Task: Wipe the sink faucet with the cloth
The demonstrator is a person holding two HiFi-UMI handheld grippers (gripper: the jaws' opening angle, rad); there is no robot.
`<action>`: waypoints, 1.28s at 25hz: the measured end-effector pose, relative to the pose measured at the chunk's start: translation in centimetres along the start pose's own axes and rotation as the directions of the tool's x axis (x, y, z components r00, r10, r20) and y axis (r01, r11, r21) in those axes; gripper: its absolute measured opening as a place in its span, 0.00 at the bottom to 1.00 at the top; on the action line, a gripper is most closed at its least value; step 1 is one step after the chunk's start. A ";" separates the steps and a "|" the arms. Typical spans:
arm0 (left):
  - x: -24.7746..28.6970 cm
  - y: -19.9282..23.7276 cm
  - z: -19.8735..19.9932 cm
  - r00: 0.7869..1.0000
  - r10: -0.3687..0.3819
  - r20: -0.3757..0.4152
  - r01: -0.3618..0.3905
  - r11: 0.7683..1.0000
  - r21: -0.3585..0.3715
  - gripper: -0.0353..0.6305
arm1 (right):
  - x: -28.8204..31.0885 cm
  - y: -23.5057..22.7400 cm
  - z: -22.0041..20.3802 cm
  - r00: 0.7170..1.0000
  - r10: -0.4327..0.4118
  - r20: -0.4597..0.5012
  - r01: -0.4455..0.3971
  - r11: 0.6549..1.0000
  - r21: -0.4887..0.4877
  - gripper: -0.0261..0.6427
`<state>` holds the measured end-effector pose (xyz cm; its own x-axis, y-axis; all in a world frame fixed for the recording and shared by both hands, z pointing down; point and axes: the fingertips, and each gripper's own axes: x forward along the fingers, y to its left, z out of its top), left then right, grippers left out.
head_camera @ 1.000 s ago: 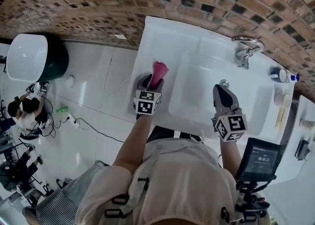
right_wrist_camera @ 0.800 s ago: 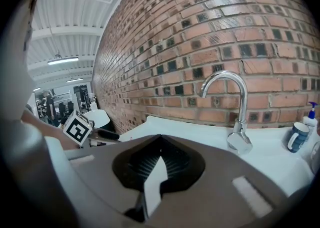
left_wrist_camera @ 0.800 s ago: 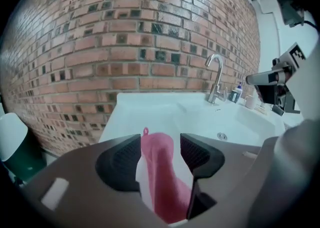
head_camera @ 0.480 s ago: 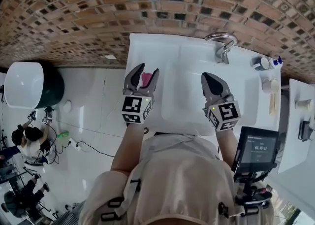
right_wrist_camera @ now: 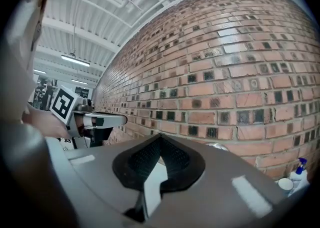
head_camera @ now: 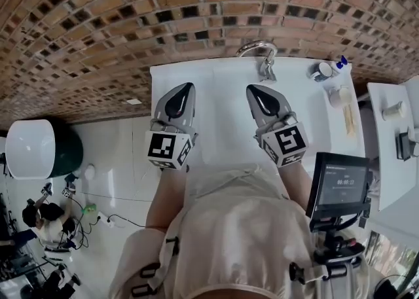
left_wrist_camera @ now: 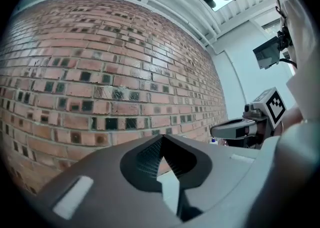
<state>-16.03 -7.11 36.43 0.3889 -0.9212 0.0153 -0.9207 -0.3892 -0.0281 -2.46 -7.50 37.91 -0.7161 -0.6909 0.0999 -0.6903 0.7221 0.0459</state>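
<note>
One chrome faucet (head_camera: 262,55) curves up at the back edge of the white sink (head_camera: 219,105), close against the brick wall (head_camera: 118,23). Only the head view shows it whole; the right gripper view catches just a glint of chrome past its own jaws.

In the head view both grippers lie over the sink's front half, side by side and apart, pointing at the wall, and neither touches the faucet. The left gripper (head_camera: 186,87) has just been closing its jaws. Its own view shows the tips pressed together with nothing between them and only brick beyond. The right gripper (head_camera: 253,89) is the nearer to the faucet, and its own view shows its jaws also pressed together and empty.

Each gripper view shows the other gripper, with its marker cube, out to one side. Each also shows a white beamed ceiling (right_wrist_camera: 75,27), which the head view does not take in.

Right of the faucet on the sink's ledge stand a white cup (head_camera: 321,70) and a blue-topped spray bottle (head_camera: 340,62), which the right gripper view shows in its lower corner. The head view alone shows a dark screen (head_camera: 340,183) by the person's right side and the white floor (head_camera: 111,140) left of the sink.
</note>
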 end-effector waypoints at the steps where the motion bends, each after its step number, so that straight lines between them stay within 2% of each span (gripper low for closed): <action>1: 0.3 -0.3 0.0 1.000 -0.004 0.004 0.004 1.000 -0.003 0.06 | -0.1 0.0 -0.1 1.000 -0.001 -0.002 0.001 1.000 -0.003 0.03; 10: 1.6 -2.3 0.2 0.999 -0.032 0.004 0.032 0.999 0.005 0.06 | -1.1 0.4 0.4 0.999 0.046 0.012 -0.045 0.996 -0.074 0.03; 32: 2.3 -4.3 -1.7 0.998 -0.058 -0.015 0.058 0.998 -0.023 0.06 | -1.9 -0.4 -0.4 0.998 0.045 0.040 -0.042 0.996 -0.077 0.03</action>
<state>-11.28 -7.55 38.30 0.4415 -0.8967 0.0316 -0.8971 -0.4418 -0.0038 -0.82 -6.44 38.10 -0.7502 -0.6583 0.0621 -0.6494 0.7512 0.1182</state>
